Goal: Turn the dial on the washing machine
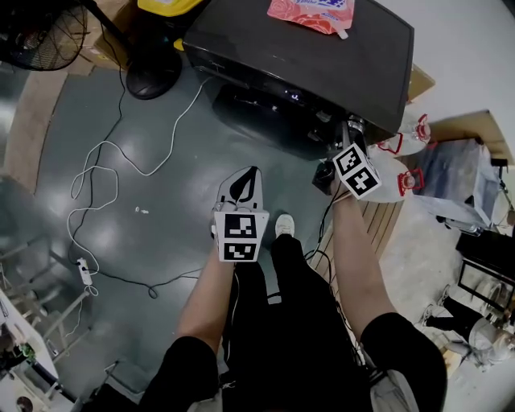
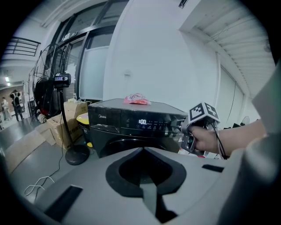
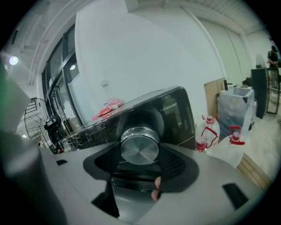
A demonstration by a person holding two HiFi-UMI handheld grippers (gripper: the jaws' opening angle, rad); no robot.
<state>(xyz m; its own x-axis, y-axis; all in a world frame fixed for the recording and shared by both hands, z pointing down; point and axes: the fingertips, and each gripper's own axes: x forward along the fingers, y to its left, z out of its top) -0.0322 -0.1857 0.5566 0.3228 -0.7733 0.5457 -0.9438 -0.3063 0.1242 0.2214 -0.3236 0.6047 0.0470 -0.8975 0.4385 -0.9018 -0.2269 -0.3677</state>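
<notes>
A black front-loading washing machine (image 1: 306,48) (image 2: 114,118) (image 3: 175,110) stands ahead, its display (image 2: 142,121) lit. My right gripper (image 1: 348,135) (image 2: 182,128) (image 3: 139,154) reaches the panel's right end. Its jaws sit around the silver dial (image 3: 139,145), with the dark pads close against the dial's sides. In the head view the gripper hides the dial. My left gripper (image 1: 244,179) (image 2: 145,176) hangs in the air in front of the machine, shut with nothing in it, pointing at the door.
A pink pouch (image 1: 314,12) (image 2: 137,99) lies on the machine's top. Clear jugs with red caps (image 1: 406,153) (image 3: 206,132) stand to the right by a wooden pallet (image 1: 386,233). A fan base (image 1: 151,76) and a white cable (image 1: 105,173) are on the floor left.
</notes>
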